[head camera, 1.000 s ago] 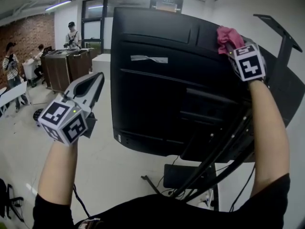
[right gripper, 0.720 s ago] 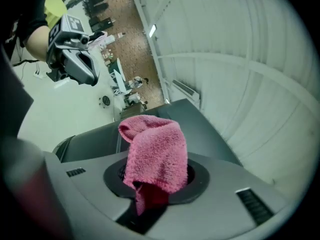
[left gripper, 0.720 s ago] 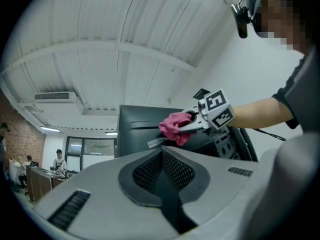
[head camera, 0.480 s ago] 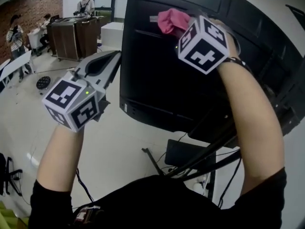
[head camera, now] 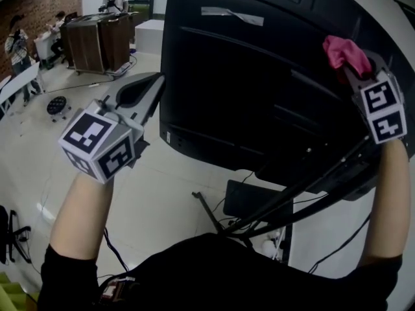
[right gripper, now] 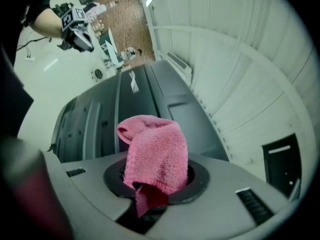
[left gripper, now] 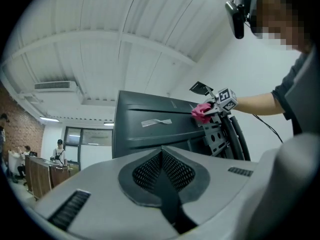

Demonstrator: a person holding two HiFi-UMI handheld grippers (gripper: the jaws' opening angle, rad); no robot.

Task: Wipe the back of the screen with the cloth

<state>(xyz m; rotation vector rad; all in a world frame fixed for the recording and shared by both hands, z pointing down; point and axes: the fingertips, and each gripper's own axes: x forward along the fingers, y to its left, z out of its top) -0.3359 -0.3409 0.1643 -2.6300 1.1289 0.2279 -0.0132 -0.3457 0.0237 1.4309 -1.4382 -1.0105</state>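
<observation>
The dark back of the screen [head camera: 246,89] fills the upper middle of the head view, with a pale strip of tape [head camera: 232,15] stuck on it toward 12 o'clock. The right gripper [head camera: 353,70] reaches up at about 2 o'clock, its jaws pinched narrow on the pink cloth [head camera: 342,50]. The cloth bunches out past the tips and sits at the right-hand part of the panel, just above where the black stand [head camera: 311,186] joins it. In the right gripper view the cloth [right gripper: 155,154] stands folded upright out of the closed jaws of the right gripper [right gripper: 155,186], with the ribbed grey panel behind it. The left gripper [head camera: 150,89] hangs at 9 o'clock, just beside the screen's left edge, and I cannot tell whether it touches. The left gripper view shows its pads pressed together with nothing between them [left gripper: 162,184]. Far off at 11 o'clock stand a brown cabinet [head camera: 100,41] and a few people.
</observation>
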